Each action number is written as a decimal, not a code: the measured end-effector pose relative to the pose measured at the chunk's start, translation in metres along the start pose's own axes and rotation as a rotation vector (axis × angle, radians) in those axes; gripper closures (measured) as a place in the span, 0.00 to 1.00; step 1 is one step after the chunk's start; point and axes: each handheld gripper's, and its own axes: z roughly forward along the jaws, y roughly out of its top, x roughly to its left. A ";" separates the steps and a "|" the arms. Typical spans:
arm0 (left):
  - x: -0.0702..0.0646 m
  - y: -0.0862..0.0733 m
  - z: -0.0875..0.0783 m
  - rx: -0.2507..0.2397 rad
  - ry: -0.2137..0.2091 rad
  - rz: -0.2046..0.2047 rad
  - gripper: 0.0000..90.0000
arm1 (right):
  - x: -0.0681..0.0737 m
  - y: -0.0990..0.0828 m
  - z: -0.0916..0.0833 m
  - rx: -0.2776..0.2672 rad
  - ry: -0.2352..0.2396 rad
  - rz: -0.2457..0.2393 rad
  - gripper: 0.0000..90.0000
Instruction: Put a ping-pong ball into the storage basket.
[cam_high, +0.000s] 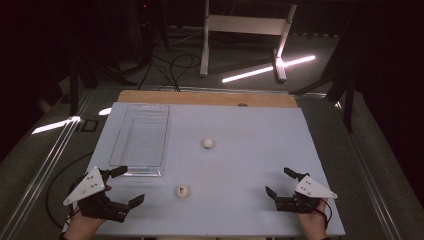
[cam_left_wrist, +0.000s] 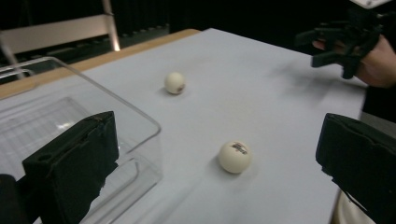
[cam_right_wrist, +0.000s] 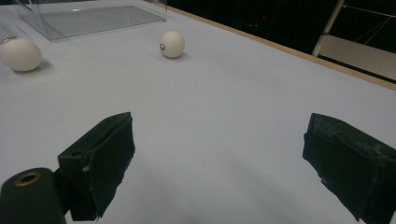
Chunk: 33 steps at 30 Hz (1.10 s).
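In my right hand-held gripper view the near ball is cut by the left edge, and the clear tray by the top edge. The printed marks on both balls – the far ball too – are too small to read. In the high view my hands leave the bottom edge.

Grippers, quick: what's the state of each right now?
Left gripper: open, holding nothing, near ball just ahead of it.
Right gripper: open, holding nothing, apart from both balls.
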 end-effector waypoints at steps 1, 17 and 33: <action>-0.001 0.002 0.002 0.026 -0.008 0.014 0.00 | 0.000 0.000 0.000 -0.003 0.000 -0.001 0.10; 0.000 0.011 0.012 0.161 -0.096 0.034 0.00 | 0.001 0.001 0.000 0.000 0.003 -0.006 0.10; -0.008 0.009 0.032 0.389 -0.118 0.066 0.00 | 0.002 0.001 0.000 0.000 0.008 -0.007 0.10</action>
